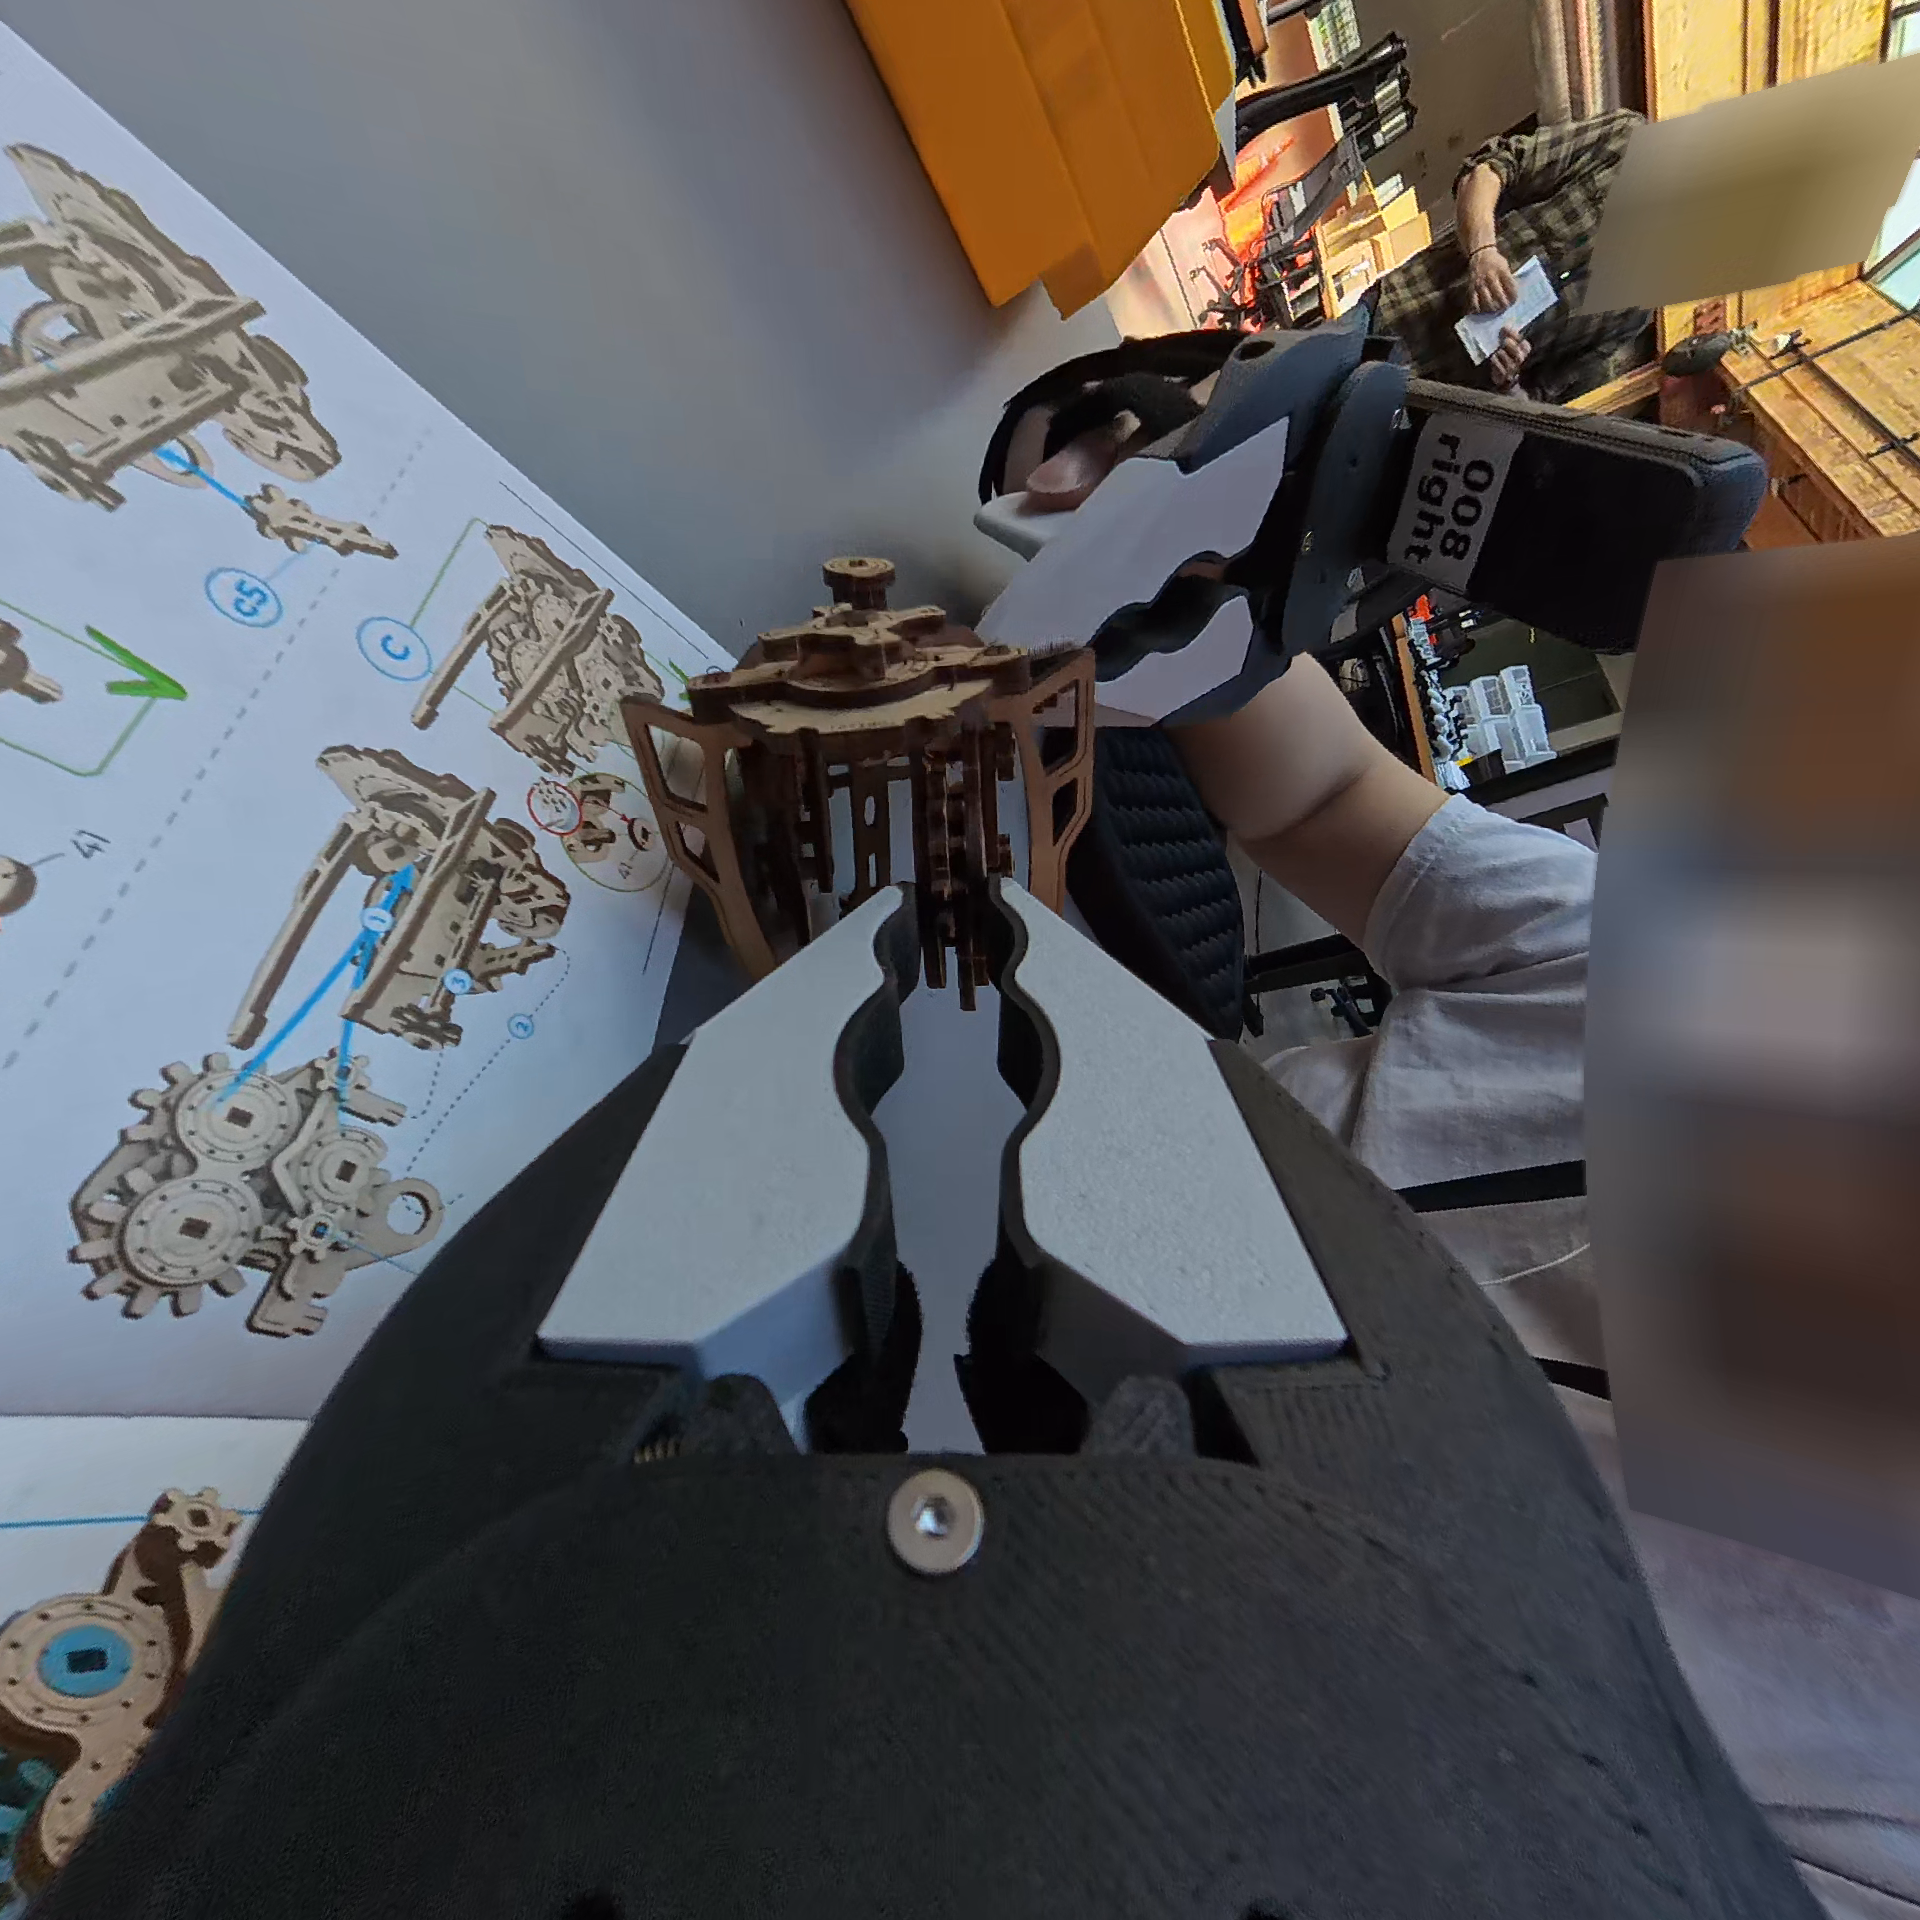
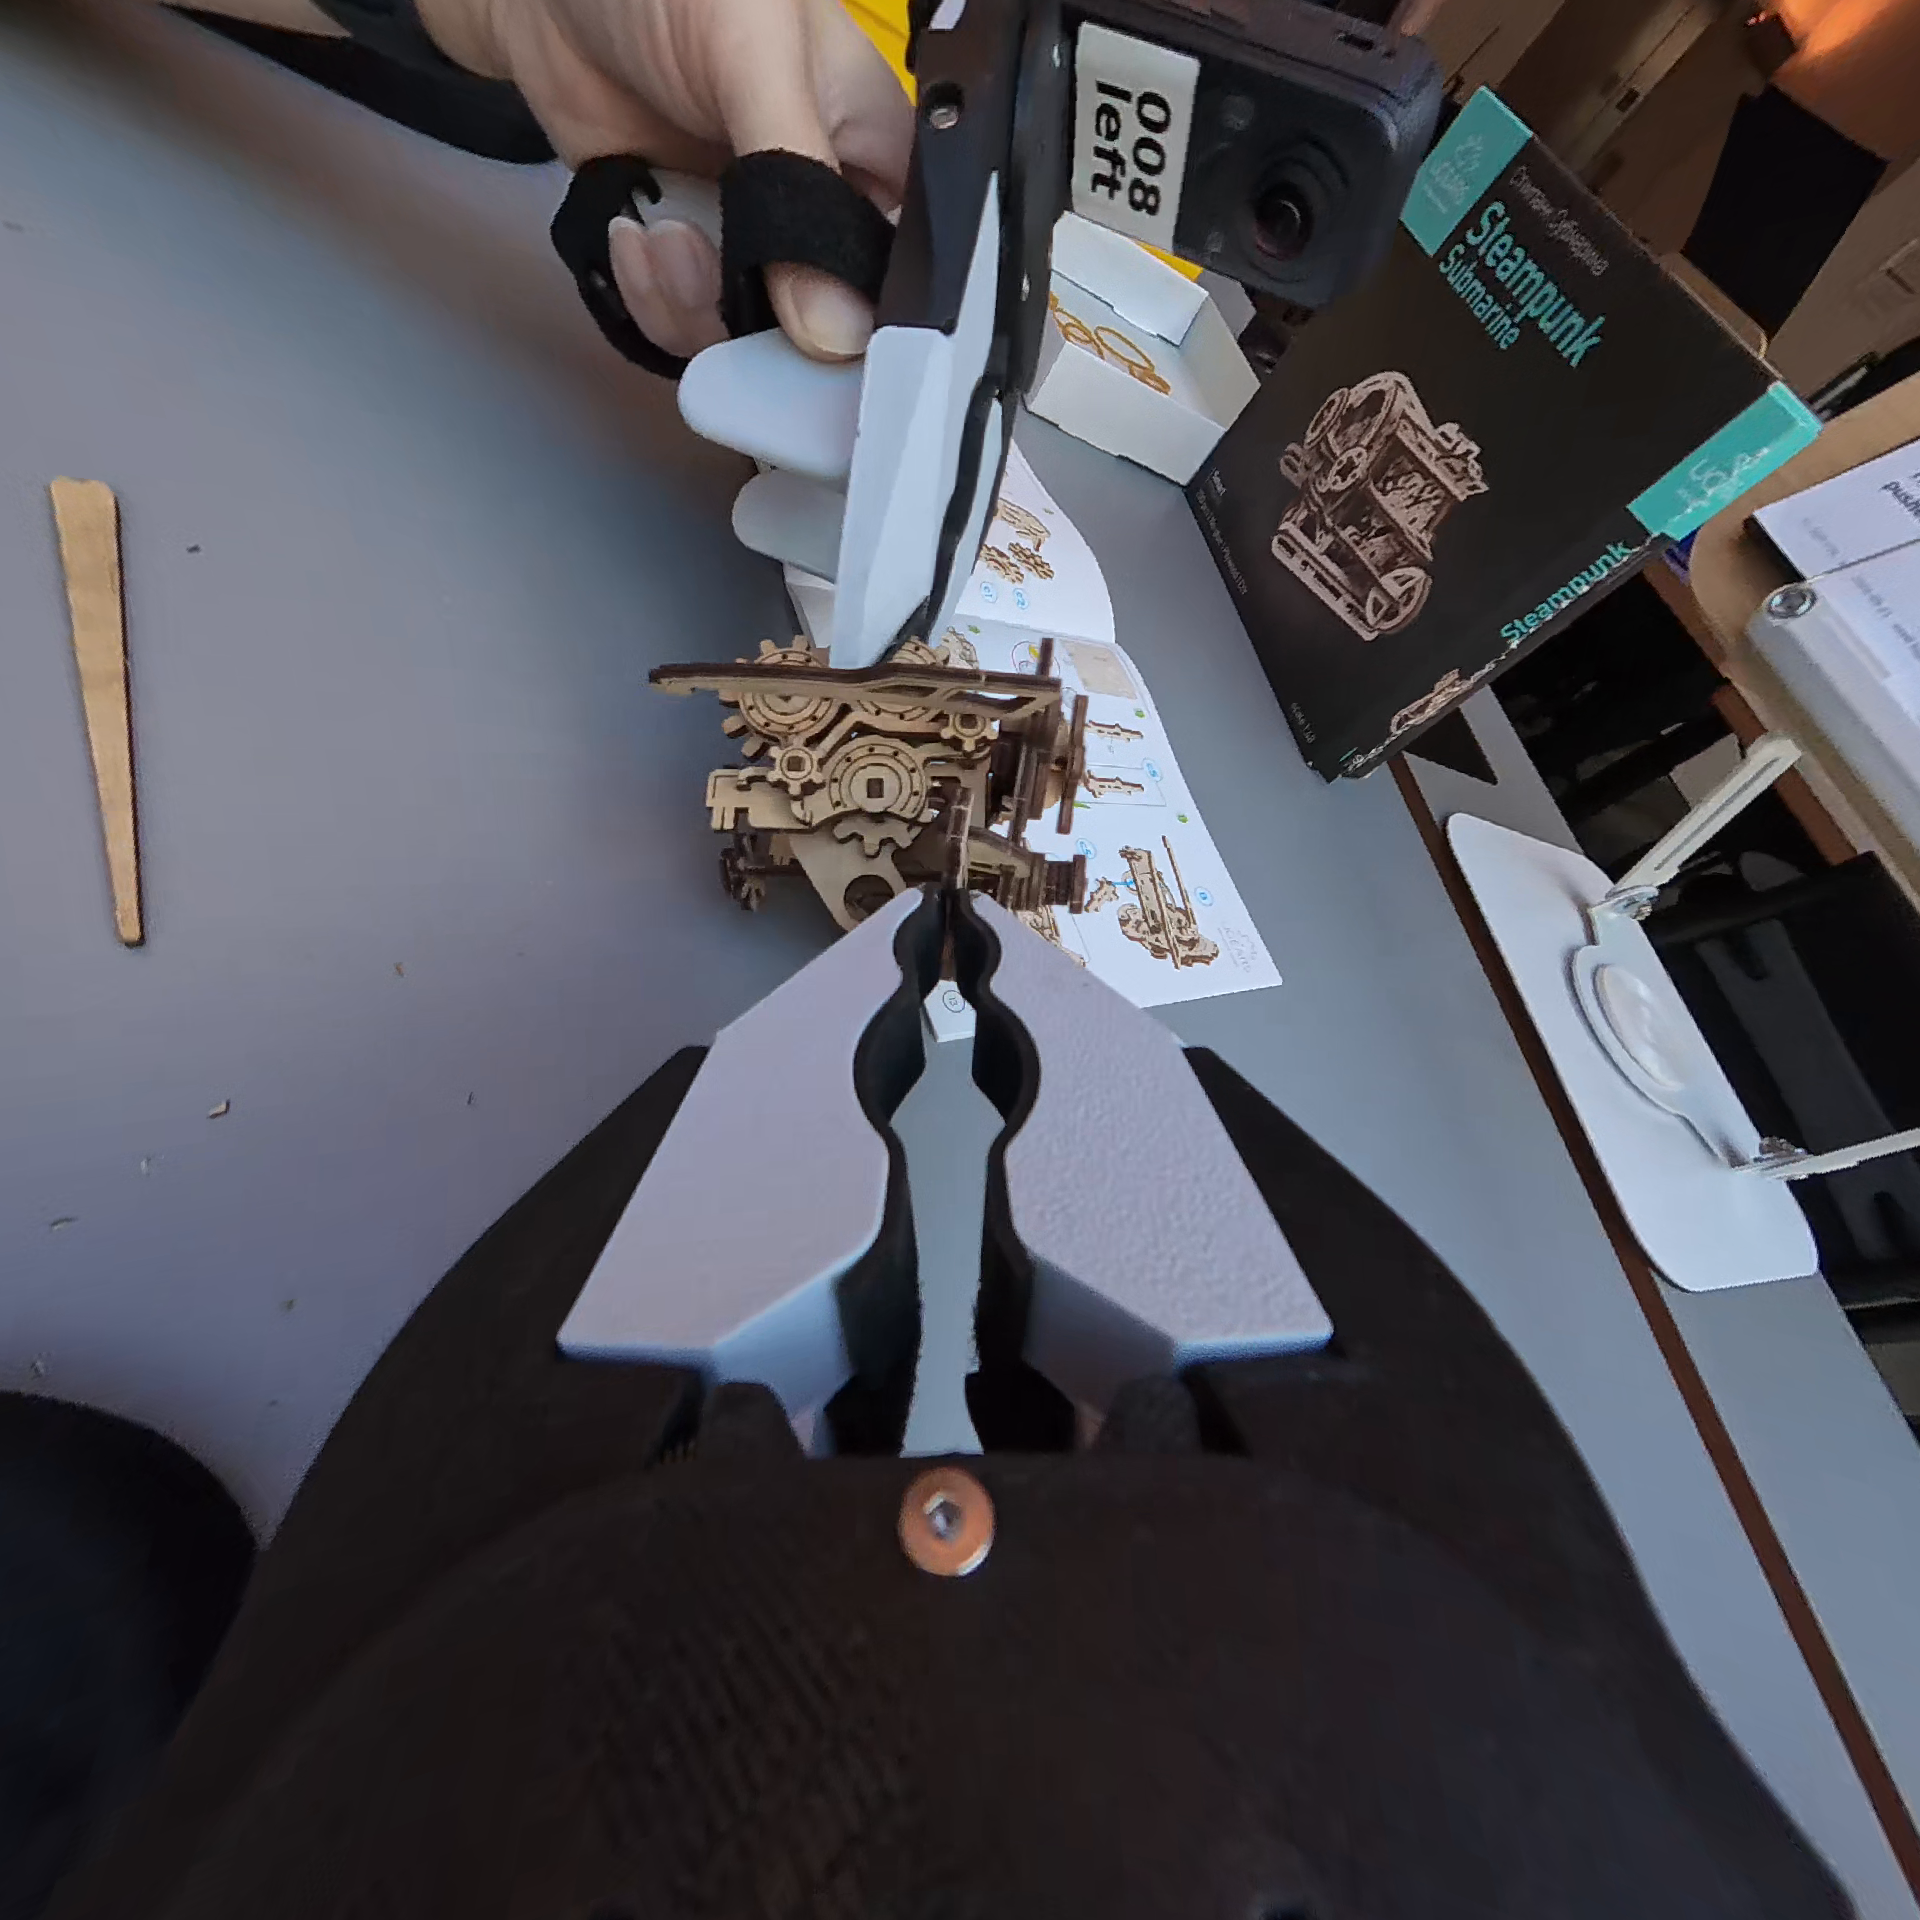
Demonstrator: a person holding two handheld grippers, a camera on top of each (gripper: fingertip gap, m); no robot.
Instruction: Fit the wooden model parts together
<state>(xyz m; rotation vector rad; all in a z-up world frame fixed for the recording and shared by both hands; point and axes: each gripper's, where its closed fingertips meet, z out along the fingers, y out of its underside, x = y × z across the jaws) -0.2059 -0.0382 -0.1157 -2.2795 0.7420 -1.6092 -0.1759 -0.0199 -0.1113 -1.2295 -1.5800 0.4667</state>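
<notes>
Our left hand-held gripper point(image 1: 951, 914) is nearly closed, its two pale fingers pinching a thin toothed piece at the near side of the wooden model point(image 1: 868, 769). Our right hand-held gripper point(image 2: 943, 914) is closed almost fully, its tips clamped on a thin edge at the model's near side in its own view. We hold the model between the two tools, just above the grey counter point(image 2: 364, 623); whether it touches the surface we cannot tell. It is a cluster of gears and plates with a flat plate across the top.

Just behind the model lies the open instruction booklet point(image 1: 312, 727), with drawings of gear assemblies. To the left in the right wrist view, well apart from the model, a tapered wooden strip point(image 2: 99, 707) lies flat on the counter. Farther back stand a small white box point(image 2: 1132, 384) and a dark product box point(image 2: 1475, 468), propped upright. Beyond the counter in the left wrist view, a person point(image 1: 1496, 260) in a plaid shirt holds some paper.
</notes>
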